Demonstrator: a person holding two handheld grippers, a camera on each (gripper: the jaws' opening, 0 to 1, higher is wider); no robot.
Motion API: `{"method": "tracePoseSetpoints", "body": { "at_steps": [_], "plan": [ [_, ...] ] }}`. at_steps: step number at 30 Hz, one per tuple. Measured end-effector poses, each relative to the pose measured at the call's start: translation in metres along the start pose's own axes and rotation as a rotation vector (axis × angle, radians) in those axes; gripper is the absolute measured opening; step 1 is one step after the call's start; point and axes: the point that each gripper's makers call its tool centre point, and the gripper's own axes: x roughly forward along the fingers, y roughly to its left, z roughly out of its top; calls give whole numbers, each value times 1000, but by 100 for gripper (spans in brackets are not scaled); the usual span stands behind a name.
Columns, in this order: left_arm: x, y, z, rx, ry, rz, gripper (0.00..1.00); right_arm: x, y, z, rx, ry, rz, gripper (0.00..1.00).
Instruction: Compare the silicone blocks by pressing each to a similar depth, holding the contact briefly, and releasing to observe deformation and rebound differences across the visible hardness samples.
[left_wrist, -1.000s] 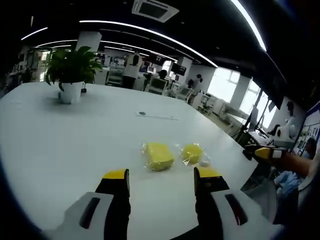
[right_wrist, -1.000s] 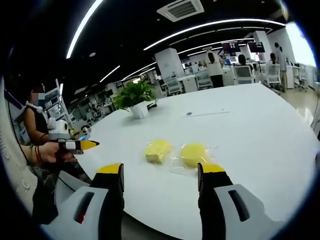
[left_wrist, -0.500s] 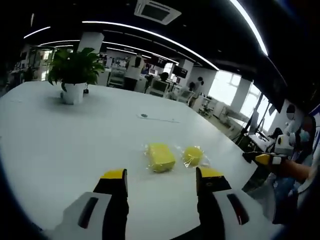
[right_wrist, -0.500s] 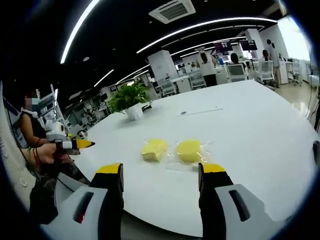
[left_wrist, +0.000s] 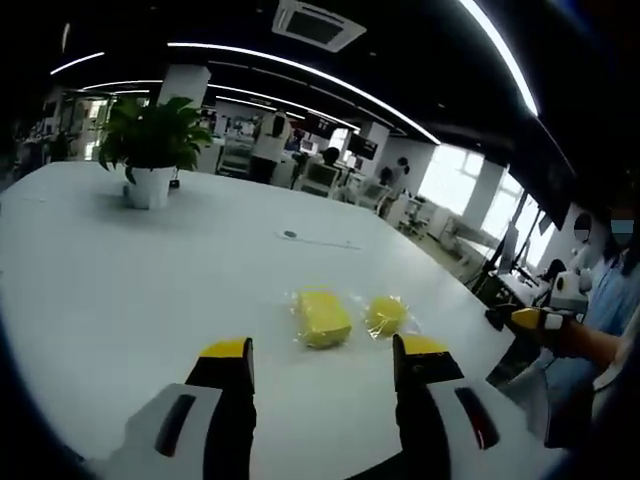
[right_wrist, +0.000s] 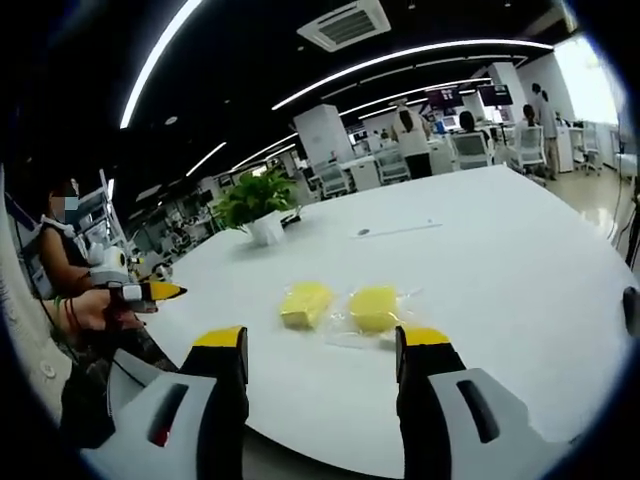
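Ahead, two silicone blocks (left_wrist: 322, 317) beyond left tongs (left_wrist: 325, 348), right tongs (right_wrist: 318, 336), both wide open, empty

A: The wrap round the right block (left_wrist: 385, 314) glares in the left gripper view, so its edges blur and its shape can't be told.

B: Same in the right gripper view: film over that block (right_wrist: 374, 307) hides where it meets the table (right_wrist: 520, 240). And the left gripper (right_wrist: 160, 292) is tiny out there, jaws too small to read.

A: The right gripper (left_wrist: 525, 318) too, just a yellow tip off the table edge, cut by a hand.

B: That thin strip (left_wrist: 318, 240) on the table, with a dark dot beside it, too small to identify.

A: The people at the desks behind the plant (left_wrist: 150, 135) are blurred.
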Motion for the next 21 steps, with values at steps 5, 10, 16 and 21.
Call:
{"method": "tracePoseSetpoints", "body": {
  "at_steps": [5, 10, 16, 21],
  "plan": [
    [-1, -2, 1, 7, 0, 1, 55, -2, -1, 0, -5, 2, 0, 55],
    [-1, -4, 1, 7, 1, -1, 56, -4, -2, 0, -5, 4, 1, 55],
    [-1, -7, 0, 13, 4, 0, 56, -5, -4, 0, -7, 7, 0, 55],
    [-1, -8, -1, 8, 6, 0, 56, -5, -4, -1, -6, 12, 1, 55]
  ]
}}
